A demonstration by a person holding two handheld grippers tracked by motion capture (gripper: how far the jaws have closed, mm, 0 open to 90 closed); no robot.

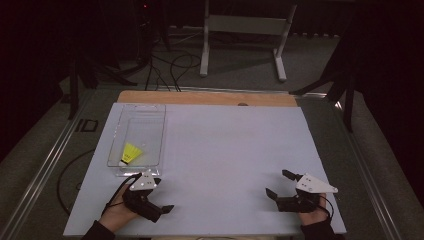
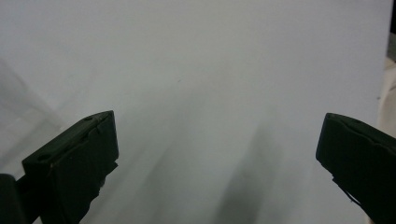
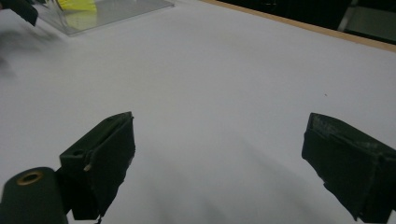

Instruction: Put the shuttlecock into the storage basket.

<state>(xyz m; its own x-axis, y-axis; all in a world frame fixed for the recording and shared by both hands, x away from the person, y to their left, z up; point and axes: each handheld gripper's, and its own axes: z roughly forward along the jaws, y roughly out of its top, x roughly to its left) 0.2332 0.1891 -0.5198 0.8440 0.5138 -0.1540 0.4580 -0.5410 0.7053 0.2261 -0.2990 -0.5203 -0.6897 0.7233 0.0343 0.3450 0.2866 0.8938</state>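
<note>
A yellow shuttlecock [image 1: 131,154] with a white and black base lies inside a clear plastic tray [image 1: 162,134] at the left of the white board [image 1: 225,145]. My left gripper [image 1: 161,195] rests just in front of the tray's near end, held in a hand, and its jaws stand wide apart over bare board [image 2: 217,158]. My right gripper [image 1: 278,183] sits at the board's near right, aimed left, open with nothing between its jaws [image 3: 217,158]. Far off in the right gripper view are the tray [image 3: 121,11] and the shuttlecock [image 3: 77,4].
A wooden table edge [image 1: 207,97] runs behind the board. Beyond it on the floor stand a metal frame [image 1: 245,25], cables [image 1: 170,70] and dark stands at both sides. Metal rails [image 1: 45,170] flank the table.
</note>
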